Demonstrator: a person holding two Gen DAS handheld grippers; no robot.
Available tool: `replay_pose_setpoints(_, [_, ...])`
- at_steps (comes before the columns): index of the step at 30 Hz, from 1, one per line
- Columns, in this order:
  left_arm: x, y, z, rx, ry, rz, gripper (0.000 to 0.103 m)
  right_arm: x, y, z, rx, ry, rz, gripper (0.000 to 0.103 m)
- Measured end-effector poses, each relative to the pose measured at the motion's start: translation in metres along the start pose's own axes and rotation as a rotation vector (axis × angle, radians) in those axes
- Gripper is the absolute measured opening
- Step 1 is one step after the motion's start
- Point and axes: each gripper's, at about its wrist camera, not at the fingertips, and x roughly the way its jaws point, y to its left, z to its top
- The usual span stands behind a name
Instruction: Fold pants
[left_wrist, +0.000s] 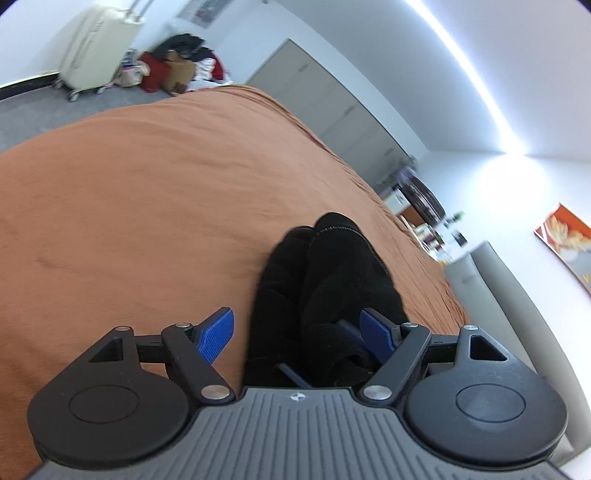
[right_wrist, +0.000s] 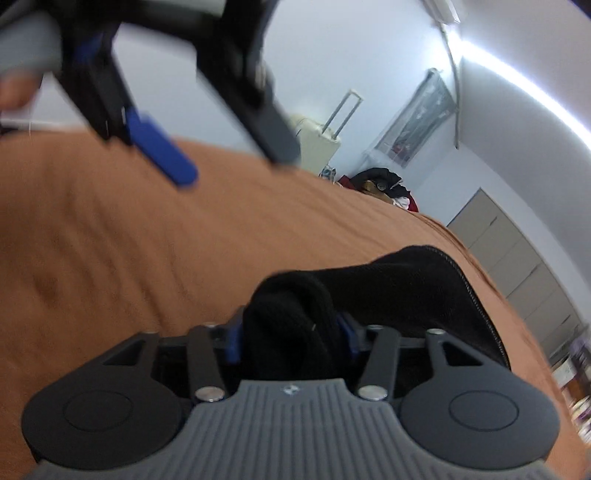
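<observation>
The black pants (left_wrist: 325, 295) lie bunched on the orange bed cover (left_wrist: 147, 192). In the left wrist view my left gripper (left_wrist: 299, 332) has its blue fingers spread wide; the fabric lies between them and against the right finger only. In the right wrist view my right gripper (right_wrist: 291, 332) is shut on a thick bunch of the black pants (right_wrist: 406, 288), which drape to the right over the cover (right_wrist: 110, 258). The left gripper (right_wrist: 177, 122) shows blurred at the upper left of that view, above the bed, with its blue fingers apart.
A cream suitcase (left_wrist: 96, 48) and a pile of clothes with a cardboard box (left_wrist: 181, 66) stand on the floor beyond the bed. Grey wardrobes (left_wrist: 325, 103) line the wall. A grey headboard (left_wrist: 517, 302) borders the bed on the right.
</observation>
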Motion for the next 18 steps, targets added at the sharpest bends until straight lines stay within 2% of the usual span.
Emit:
replay_pose_setpoints(4, [0.005, -0.012, -0.006, 0.028, 0.019, -0.034, 0.091, -0.058, -0.029, -0.001, 0.159, -0.119, 0.038, 0.062])
replay_pose_setpoints(8, [0.018, -0.021, -0.006, 0.038, 0.072, -0.081, 0.093, -0.118, -0.074, -0.030, 0.373, -0.178, 0.115, 0.061])
replay_pose_setpoints(10, [0.028, -0.025, -0.010, 0.020, 0.119, -0.118, 0.098, -0.135, -0.097, -0.051, 0.482, -0.177, 0.109, 0.060])
replay_pose_setpoints(13, [0.046, -0.031, -0.015, -0.018, 0.180, -0.134, 0.098, -0.148, -0.127, -0.088, 0.629, -0.153, 0.057, 0.058])
replay_pose_setpoints(15, [0.059, -0.032, -0.018, -0.056, 0.217, -0.161, 0.098, -0.129, -0.149, -0.103, 0.727, -0.133, 0.053, 0.056])
replay_pose_setpoints(17, [0.075, -0.034, -0.019, -0.077, 0.248, -0.162, 0.087, -0.131, -0.152, -0.116, 0.785, -0.131, 0.050, 0.056])
replay_pose_setpoints(18, [0.081, -0.035, -0.020, -0.086, 0.253, -0.132, 0.063, -0.129, -0.151, -0.119, 0.803, -0.128, 0.044, 0.056])
